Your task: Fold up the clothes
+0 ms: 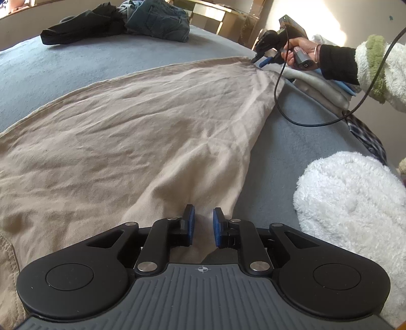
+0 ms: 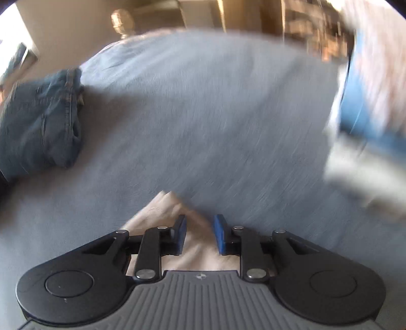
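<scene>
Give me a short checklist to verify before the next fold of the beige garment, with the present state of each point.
1. Left gripper has beige garment between its fingers: ok; firm grip: cannot tell.
2. Right gripper holds the far corner: ok, though blurred.
3. Garment spread flat on blue bed cover: not ok, wrinkled.
4. Black cable clear of garment: not ok, crosses its edge.
5. Jeans away from fold area: ok.

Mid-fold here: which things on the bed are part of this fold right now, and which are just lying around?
In the job:
- beige garment, spread on the bed
- left gripper, jaws around one corner
- right gripper, fabric between its jaws at the far corner

Lying about:
- jeans
- black garment
- folded stack
- cable
</scene>
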`<state>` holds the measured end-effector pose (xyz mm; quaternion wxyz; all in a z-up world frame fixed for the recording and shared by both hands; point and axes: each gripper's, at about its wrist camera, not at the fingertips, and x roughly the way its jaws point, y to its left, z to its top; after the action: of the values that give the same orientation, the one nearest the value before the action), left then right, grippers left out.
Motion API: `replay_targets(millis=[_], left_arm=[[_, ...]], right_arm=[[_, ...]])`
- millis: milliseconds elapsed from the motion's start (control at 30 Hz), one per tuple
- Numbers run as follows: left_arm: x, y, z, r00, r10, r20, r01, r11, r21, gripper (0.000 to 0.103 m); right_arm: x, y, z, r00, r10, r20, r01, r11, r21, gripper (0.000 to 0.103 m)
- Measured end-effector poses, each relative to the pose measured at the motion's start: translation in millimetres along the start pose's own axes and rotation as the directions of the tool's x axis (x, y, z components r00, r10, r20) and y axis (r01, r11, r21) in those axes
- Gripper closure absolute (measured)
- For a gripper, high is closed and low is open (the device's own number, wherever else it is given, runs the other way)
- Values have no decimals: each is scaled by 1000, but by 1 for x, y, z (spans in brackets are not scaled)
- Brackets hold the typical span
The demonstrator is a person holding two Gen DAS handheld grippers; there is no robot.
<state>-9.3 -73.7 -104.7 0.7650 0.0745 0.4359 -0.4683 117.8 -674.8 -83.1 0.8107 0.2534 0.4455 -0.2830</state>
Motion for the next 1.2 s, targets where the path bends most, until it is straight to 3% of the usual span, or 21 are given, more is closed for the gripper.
replay_targets(millis=[67,200,300,400,533,600,733,833,900,933,967,1067,1200], left_arm=[[-3,-1,-1,1000,-11,-3,11,1000,7,85],[-6,-1,-3,1000,-28,-7,28,1000,1,85],[-8,-1,-2,1000,-31,-3,31,999,-11,85],[-16,-2,-3,1000,-18,10,18,1000,-21,85],[-32,4,-2,999,19,48,-17,999,-38,85],[-38,8,-1,997,37,69,-33,998,-54,85],[-44,19,5,988,105,110,-97,992,-78,85],[-28,34,12,970,216,112,-204,973,-108,85],[-17,45,11,953,292,75,-282,952,-121,85],[-15,51,8,948,312,57,-303,944,-129,85],[-15,55,5,948,315,52,-305,942,-141,85],[-25,60,1,947,316,62,-304,940,-156,85],[-32,65,-2,937,344,67,-327,926,-189,85]], right_arm=[[-18,0,-1,999,40,-14,-41,997,-71,77],[-42,5,-34,973,148,-175,-187,953,-236,76],[-33,12,-64,979,56,-194,-129,913,-387,76],[-18,11,-81,987,-59,-147,-17,884,-466,76],[-48,23,-87,996,-76,-45,41,855,-517,74],[-73,41,-98,999,26,-36,-42,798,-601,75],[-104,89,-139,976,189,-111,-200,563,-802,75],[-95,110,-172,970,169,-173,-230,427,-874,74],[-77,106,-193,988,48,-149,-156,358,-920,72],[-73,103,-200,993,9,-121,-117,330,-937,61],[-77,99,-203,996,10,-90,-89,314,-945,58],[-93,111,-201,999,-8,-34,-30,321,-947,61],[-136,154,-224,969,215,-124,-175,241,-955,61]])
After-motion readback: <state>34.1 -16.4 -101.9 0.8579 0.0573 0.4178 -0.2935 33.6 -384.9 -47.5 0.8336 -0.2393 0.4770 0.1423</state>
